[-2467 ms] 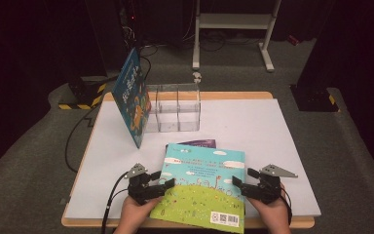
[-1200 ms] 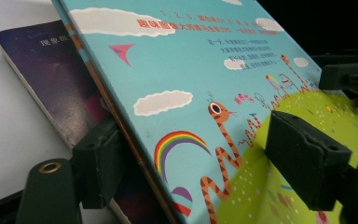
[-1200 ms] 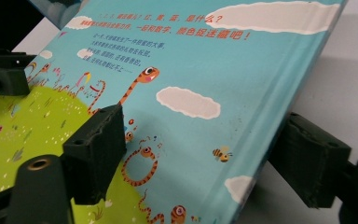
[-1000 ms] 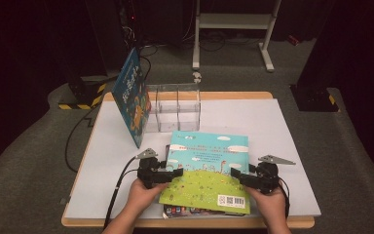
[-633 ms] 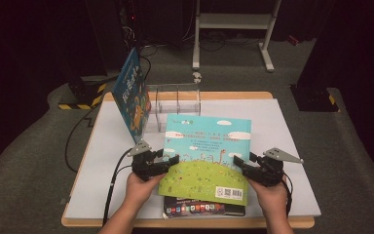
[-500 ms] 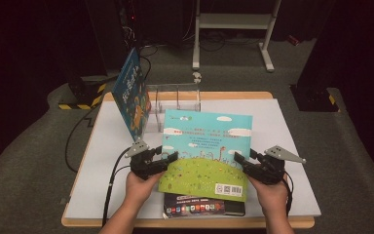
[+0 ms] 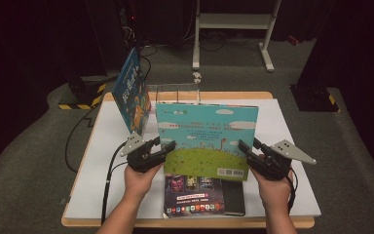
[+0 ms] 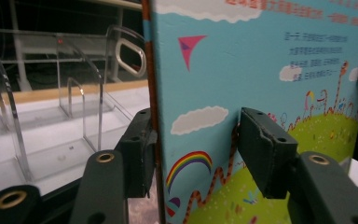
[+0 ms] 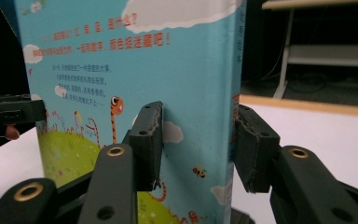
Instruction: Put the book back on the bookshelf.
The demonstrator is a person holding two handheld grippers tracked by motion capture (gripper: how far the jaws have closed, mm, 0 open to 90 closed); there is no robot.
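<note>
White tabletop (image 7: 292, 146), blue picture book (image 7: 207, 126) upright, seemingly pinched by left gripper (image 7: 168, 148) and right gripper (image 7: 246, 148); lettering illegible.

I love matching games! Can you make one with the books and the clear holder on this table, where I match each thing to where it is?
Things:
1. sky-blue picture book
2. dark book
3. blue book
4. clear plastic rack

Places:
A. lying flat at the table's near edge
B. leaning upright at the table's far left
C. held upright between the two claws
D. standing at the table's far side, behind the held book

Pairs: 1-C, 2-A, 3-B, 4-D
</note>
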